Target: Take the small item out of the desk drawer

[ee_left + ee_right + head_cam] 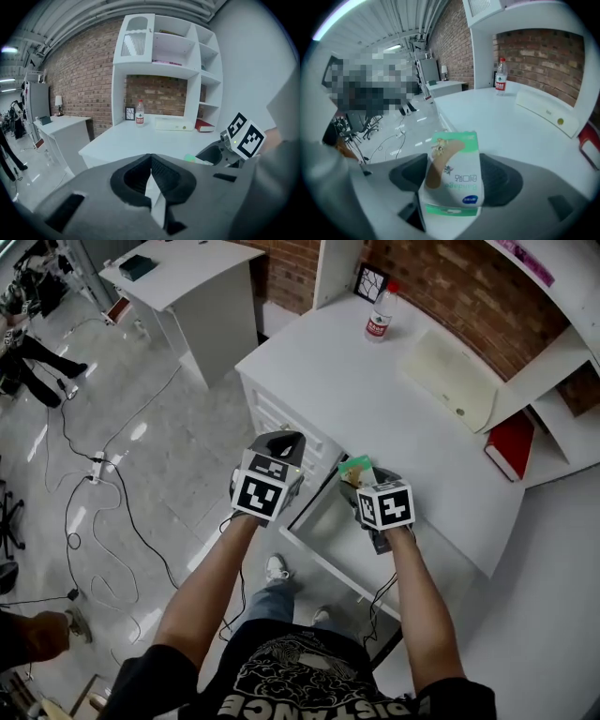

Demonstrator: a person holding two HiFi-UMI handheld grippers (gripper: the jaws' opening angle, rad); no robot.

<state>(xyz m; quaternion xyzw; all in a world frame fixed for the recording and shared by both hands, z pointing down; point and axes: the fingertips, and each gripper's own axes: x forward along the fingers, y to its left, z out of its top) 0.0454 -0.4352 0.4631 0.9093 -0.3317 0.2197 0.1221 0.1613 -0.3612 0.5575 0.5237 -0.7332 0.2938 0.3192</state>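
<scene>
Between the right jaws: bandage box (453, 165), pinched by the right gripper (457, 180), pads pressing on both of its flanks; its long axis runs out along the jaws.
Just left of that gripper: left gripper (151, 161), jaws pressed together with nothing in them, about level with the right one.
Beneath the right gripper: open drawer (328, 532); the box sits above it and looks clear of its rim, so the lift-out seems done.
Ahead of the jaws: desktop (375, 399), bare near the edge; probably the set-down spot, and the right hand is nearer.
Farthest ahead: water bottle (379, 313), white case (450, 381), red book (511, 448), all well apart from the box.
</scene>
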